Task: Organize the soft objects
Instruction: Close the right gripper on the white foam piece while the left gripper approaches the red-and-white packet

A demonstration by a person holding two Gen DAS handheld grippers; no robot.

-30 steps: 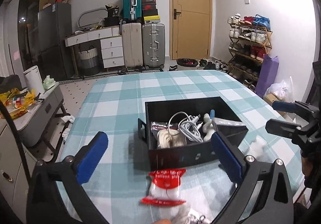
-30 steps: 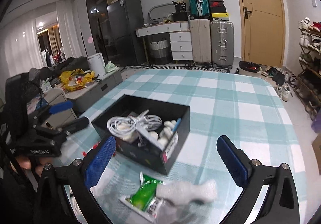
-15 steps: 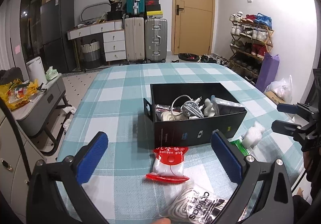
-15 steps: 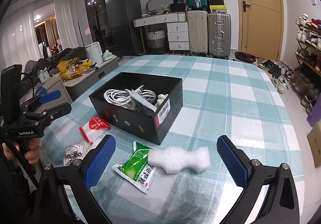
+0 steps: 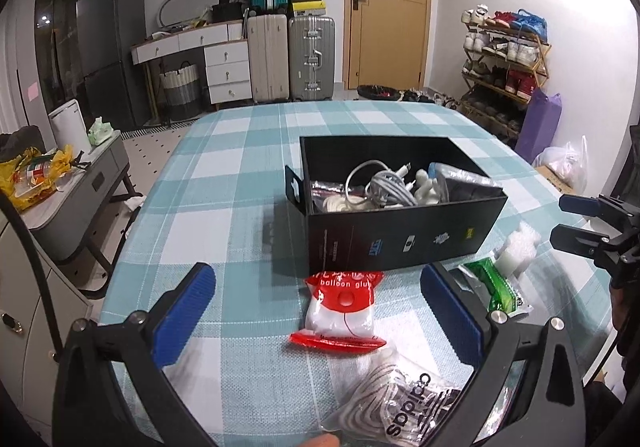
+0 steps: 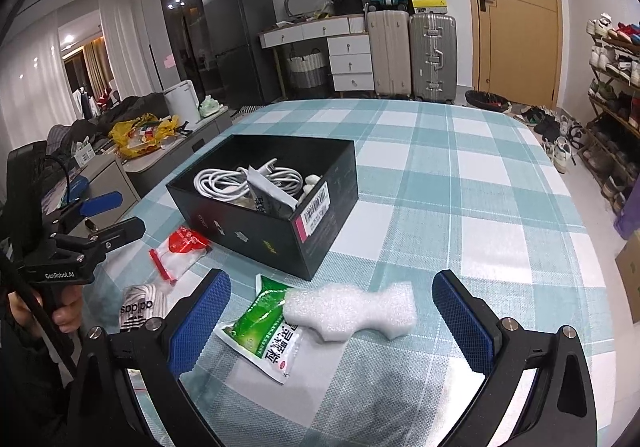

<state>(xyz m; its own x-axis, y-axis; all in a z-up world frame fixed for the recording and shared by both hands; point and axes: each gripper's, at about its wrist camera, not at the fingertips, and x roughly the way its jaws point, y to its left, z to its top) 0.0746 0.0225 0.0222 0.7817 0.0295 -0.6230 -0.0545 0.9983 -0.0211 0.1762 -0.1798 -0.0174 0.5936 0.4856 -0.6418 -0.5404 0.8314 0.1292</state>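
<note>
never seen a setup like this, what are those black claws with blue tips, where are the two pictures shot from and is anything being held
No robot here: a person holds a two-finger gripper in each hand, each with a fisheye camera looking along its fingers. One picture comes from the left gripper, the other from the right gripper. Both are open and hold nothing. On the checked tablecloth stands an open black box with white cables inside. In front of it lie loose items: a red balloon glue packet, an adidas bag, a green packet, and a white foam piece resting partly on the green packet.
</note>
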